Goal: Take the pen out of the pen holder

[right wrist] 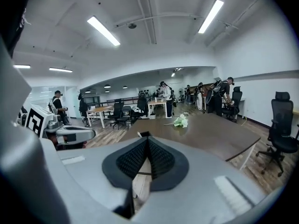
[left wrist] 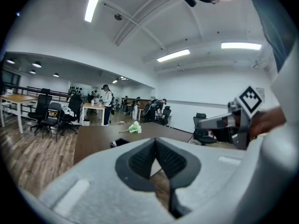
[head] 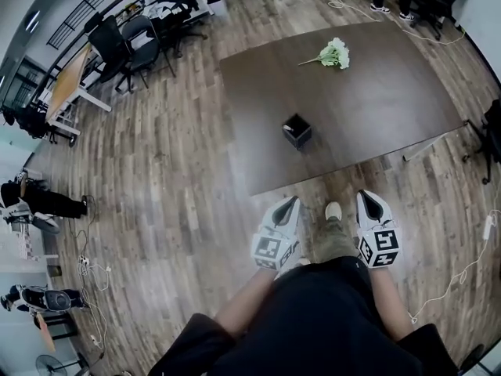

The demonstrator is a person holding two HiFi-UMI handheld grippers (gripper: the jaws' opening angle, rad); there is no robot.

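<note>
A small black pen holder [head: 297, 130] stands on the dark brown table [head: 376, 108], near its front edge. It also shows low in the left gripper view [left wrist: 120, 143] and in the right gripper view [right wrist: 144, 135]. A pale tip pokes up at its rim; the pen itself is too small to make out. My left gripper [head: 291, 202] and right gripper [head: 365, 197] hang side by side over the floor, short of the table's front edge. In their own views the left gripper [left wrist: 155, 141] and the right gripper [right wrist: 147, 141] each have their jaws shut together with nothing between them.
A bunch of pale green flowers [head: 335, 53] lies at the table's far side. Wooden floor surrounds the table. Office chairs [head: 125, 37] and desks stand at the far left, and people stand in the background. A cable [head: 462, 269] runs over the floor at the right.
</note>
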